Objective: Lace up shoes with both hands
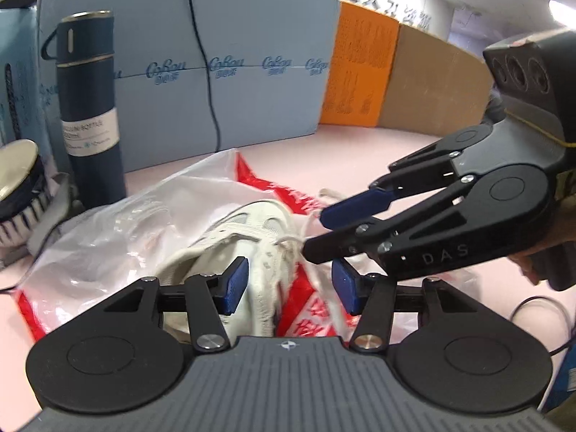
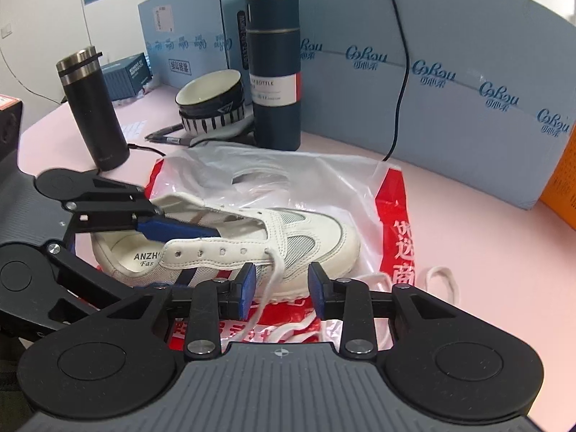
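One white shoe is lying on one red-and-white plastic bag, flanked by two flasks and stacked bowls. The left gripper is straddling the shoe's collar, jaws wide, gripping nothing; the right gripper is framing one loose lace, jaws parted, unclamped.

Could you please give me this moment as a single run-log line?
left gripper: open, straddling shoe collar | right gripper: open, lace between fingers | shoe on plastic bag
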`<state>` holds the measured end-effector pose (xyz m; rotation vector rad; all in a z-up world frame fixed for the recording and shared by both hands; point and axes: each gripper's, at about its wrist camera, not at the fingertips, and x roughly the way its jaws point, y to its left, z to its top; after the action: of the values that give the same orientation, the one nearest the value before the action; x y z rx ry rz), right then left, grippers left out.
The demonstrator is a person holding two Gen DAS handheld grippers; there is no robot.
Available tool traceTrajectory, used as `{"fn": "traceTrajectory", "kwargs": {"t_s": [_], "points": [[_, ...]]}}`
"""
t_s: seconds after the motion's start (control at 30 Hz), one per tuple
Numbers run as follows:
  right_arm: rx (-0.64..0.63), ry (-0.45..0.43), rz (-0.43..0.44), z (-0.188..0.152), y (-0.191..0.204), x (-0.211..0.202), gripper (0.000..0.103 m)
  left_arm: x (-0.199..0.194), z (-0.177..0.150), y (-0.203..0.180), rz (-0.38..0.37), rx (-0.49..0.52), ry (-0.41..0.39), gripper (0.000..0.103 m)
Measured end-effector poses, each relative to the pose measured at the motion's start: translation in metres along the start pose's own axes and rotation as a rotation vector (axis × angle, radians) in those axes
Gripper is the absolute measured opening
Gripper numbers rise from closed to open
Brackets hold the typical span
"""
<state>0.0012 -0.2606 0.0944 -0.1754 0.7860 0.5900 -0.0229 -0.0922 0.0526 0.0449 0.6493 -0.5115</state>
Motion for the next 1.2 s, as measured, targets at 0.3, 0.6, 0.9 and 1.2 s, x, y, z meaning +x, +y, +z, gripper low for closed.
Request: {"fn": "traceTrajectory", "kwargs": {"t_s": [0.3,0.6,0.9,1.2], "points": [[-0.076,0.024,-0.047,0.004,0.012,0.010,0.006,0.002,-0.002,0.008,0.052,-0.025,0.028,0.022],[-0.061,0.022,-0.004,0.012,0.007,0.011,0.006,-0.001,-0.001,0.006,-0.004,-0.033,0.004,0.021],[0.165,-0.023,0.061,0.012,-0.016,0.007,0.006,-0.001,-0.001,0.004,-0.003,-0.026,0.002,0.025],[0.190,-0.019,-0.037,0.000,-0.016,0.007,0.007,0.001,-0.001,-0.005,-0.020,0.025,-0.020,0.040]]}}
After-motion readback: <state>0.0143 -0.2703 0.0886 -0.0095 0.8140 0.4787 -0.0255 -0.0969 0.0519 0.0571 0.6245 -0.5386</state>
